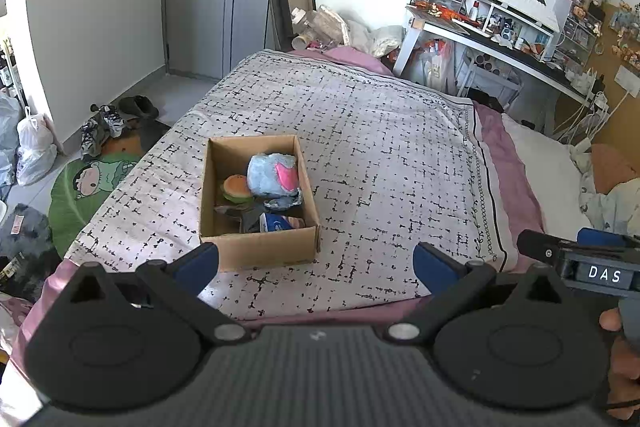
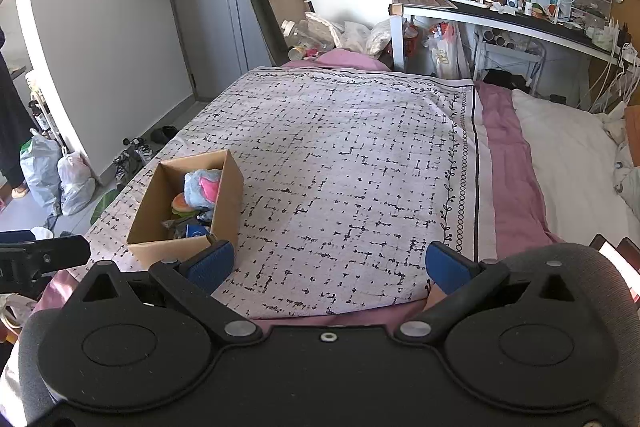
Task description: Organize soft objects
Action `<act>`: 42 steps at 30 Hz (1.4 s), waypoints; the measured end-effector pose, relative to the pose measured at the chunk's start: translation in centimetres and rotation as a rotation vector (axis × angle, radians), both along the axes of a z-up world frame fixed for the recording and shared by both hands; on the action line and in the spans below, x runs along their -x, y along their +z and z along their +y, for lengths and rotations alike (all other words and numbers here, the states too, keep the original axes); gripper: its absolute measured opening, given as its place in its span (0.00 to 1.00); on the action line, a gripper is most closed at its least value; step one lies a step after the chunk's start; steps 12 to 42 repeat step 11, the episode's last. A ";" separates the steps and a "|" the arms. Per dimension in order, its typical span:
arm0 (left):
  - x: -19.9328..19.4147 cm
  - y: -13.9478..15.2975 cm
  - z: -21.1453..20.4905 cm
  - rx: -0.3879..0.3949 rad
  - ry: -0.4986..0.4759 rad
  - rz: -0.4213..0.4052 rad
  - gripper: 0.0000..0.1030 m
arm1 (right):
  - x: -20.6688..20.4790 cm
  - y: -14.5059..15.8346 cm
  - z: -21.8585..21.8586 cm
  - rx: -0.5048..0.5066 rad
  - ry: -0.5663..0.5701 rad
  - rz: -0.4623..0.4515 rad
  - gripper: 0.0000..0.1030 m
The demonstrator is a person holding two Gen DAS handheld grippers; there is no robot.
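A cardboard box point(image 1: 260, 251) stands on the patterned bedspread point(image 1: 380, 155). Inside lie a blue-and-pink plush point(image 1: 272, 174), a burger plush point(image 1: 237, 188) and some darker soft items. My left gripper point(image 1: 316, 263) is open and empty, just in front of the box's near wall. My right gripper point(image 2: 330, 263) is open and empty, to the right of the box point(image 2: 148, 227); the plush point(image 2: 202, 188) shows inside. The right gripper also shows at the right edge of the left wrist view point(image 1: 580, 259).
A cluttered desk point(image 1: 500, 39) with a monitor stands at the back right. A white pillow point(image 2: 568, 155) lies on the right of the bed. Shoes point(image 1: 104, 123), bags point(image 1: 34, 147) and a green mat point(image 1: 80, 195) lie on the floor left of the bed.
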State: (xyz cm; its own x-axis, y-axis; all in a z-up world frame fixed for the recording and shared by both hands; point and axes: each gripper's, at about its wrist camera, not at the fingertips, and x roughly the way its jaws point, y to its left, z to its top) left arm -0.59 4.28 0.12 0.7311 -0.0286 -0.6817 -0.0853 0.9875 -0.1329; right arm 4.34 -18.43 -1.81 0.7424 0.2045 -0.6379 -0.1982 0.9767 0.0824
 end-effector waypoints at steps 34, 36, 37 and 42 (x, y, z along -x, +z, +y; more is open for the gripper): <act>-0.4 -0.3 -0.3 -0.031 0.020 -0.011 1.00 | -0.2 -0.4 0.2 -0.002 0.008 0.013 1.00; -0.4 -0.3 -0.3 -0.031 0.020 -0.011 1.00 | -0.2 -0.4 0.2 -0.002 0.008 0.013 1.00; -0.4 -0.3 -0.3 -0.031 0.020 -0.011 1.00 | -0.2 -0.4 0.2 -0.002 0.008 0.013 1.00; -0.4 -0.3 -0.3 -0.031 0.020 -0.011 1.00 | -0.2 -0.4 0.2 -0.002 0.008 0.013 1.00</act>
